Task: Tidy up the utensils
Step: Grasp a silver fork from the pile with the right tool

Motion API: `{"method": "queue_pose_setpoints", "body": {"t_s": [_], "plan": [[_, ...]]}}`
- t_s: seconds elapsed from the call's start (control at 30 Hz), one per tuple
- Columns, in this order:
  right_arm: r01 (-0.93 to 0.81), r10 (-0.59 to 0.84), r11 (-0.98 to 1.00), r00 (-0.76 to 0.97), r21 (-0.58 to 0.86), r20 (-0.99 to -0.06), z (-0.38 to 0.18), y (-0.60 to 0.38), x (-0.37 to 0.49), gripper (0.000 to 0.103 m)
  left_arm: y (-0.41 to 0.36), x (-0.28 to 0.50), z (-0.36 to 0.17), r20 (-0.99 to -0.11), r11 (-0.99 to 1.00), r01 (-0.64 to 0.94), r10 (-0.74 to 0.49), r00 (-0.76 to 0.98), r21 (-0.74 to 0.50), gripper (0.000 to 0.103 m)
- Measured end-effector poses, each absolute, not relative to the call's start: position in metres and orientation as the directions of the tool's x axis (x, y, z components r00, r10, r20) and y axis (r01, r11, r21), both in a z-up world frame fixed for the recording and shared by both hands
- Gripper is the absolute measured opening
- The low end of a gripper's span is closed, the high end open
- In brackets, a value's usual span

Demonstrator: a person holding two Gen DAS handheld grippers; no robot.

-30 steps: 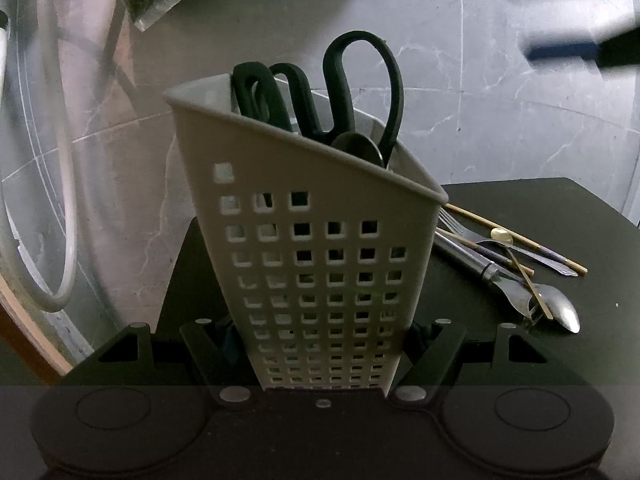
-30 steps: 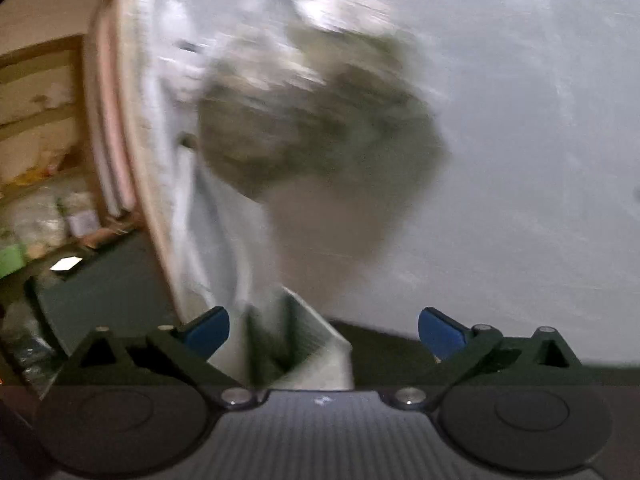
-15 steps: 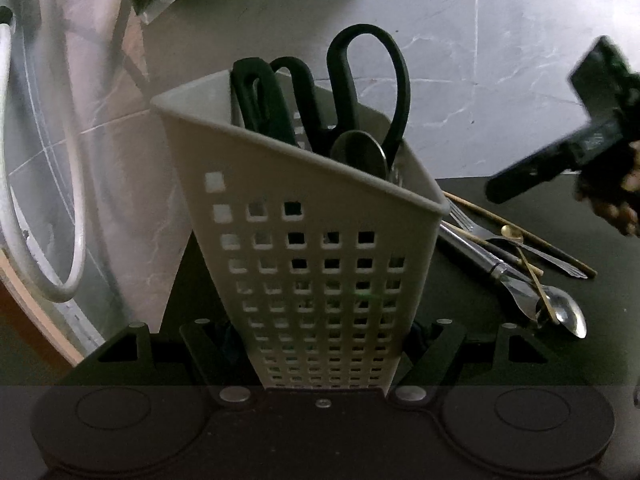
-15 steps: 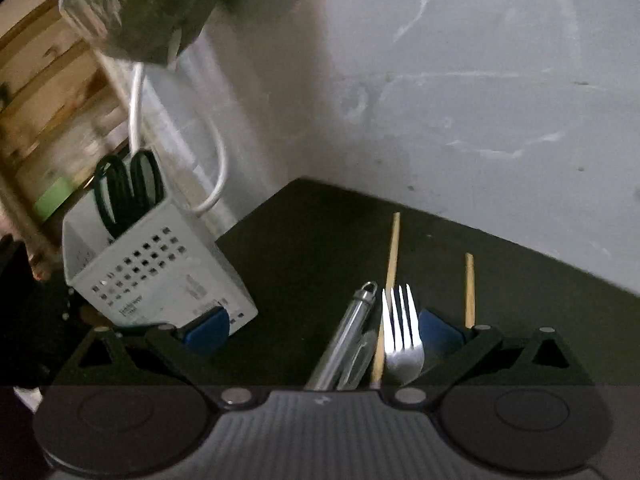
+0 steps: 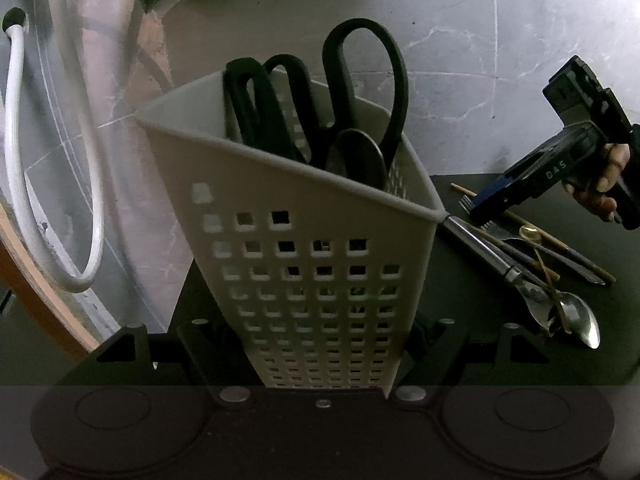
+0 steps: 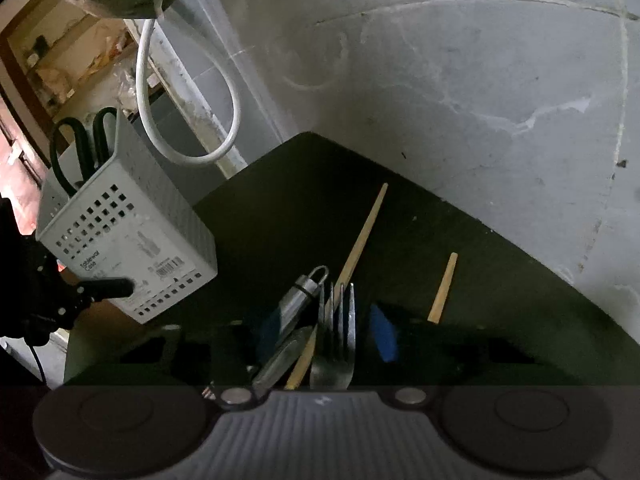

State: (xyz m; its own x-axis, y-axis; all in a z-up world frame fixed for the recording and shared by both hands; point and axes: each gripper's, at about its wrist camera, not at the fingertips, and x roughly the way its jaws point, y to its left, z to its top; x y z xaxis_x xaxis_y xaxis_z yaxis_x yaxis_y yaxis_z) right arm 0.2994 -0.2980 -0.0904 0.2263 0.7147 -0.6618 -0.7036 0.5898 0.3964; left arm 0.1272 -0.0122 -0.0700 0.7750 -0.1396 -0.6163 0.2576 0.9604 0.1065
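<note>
Your left gripper (image 5: 324, 356) is clamped on the white caddy (image 5: 312, 264), its fingers pressed to the perforated walls low in the left view. Your right gripper (image 6: 326, 332) is spread, blue pads either side of the fork (image 6: 338, 332) at lower centre of the right view, with nothing pinched yet.

Done, by my reading: scissors (image 5: 360, 92) and a dark spoon (image 5: 358, 156) already stand in the caddy. Left: the pile right of the caddy on the dark table (image 6: 280, 200), namely the fork, a steel handle (image 6: 300, 296), a silver spoon (image 5: 580, 318) and two chopsticks (image 6: 362, 236). Roughly a third along, I'd judge.
</note>
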Motion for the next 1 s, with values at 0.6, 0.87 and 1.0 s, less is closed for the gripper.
{"method": "queue_pose_setpoints", "body": {"t_s": [0.6,0.87,1.0], "plan": [[-0.645,0.659,0.710,0.465,0.284,-0.591,-0.057,-0.303,0.243,0.001,-0.007,0.126,-0.072,-0.607,0.954,0.280,-0.161,0.778,0.105,0.078],[-0.554,0.581,0.800,0.614,0.233,-0.534,-0.032,-0.303,0.201,0.001,-0.002,0.125,-0.073,-0.604,0.944,0.311,-0.185,0.776,0.111,0.078],[-0.501,0.518,0.847,0.708,0.176,-0.480,-0.011,-0.300,0.177,0.001,0.002,0.126,-0.073,-0.599,0.938,0.329,-0.200,0.775,0.112,0.078]]}}
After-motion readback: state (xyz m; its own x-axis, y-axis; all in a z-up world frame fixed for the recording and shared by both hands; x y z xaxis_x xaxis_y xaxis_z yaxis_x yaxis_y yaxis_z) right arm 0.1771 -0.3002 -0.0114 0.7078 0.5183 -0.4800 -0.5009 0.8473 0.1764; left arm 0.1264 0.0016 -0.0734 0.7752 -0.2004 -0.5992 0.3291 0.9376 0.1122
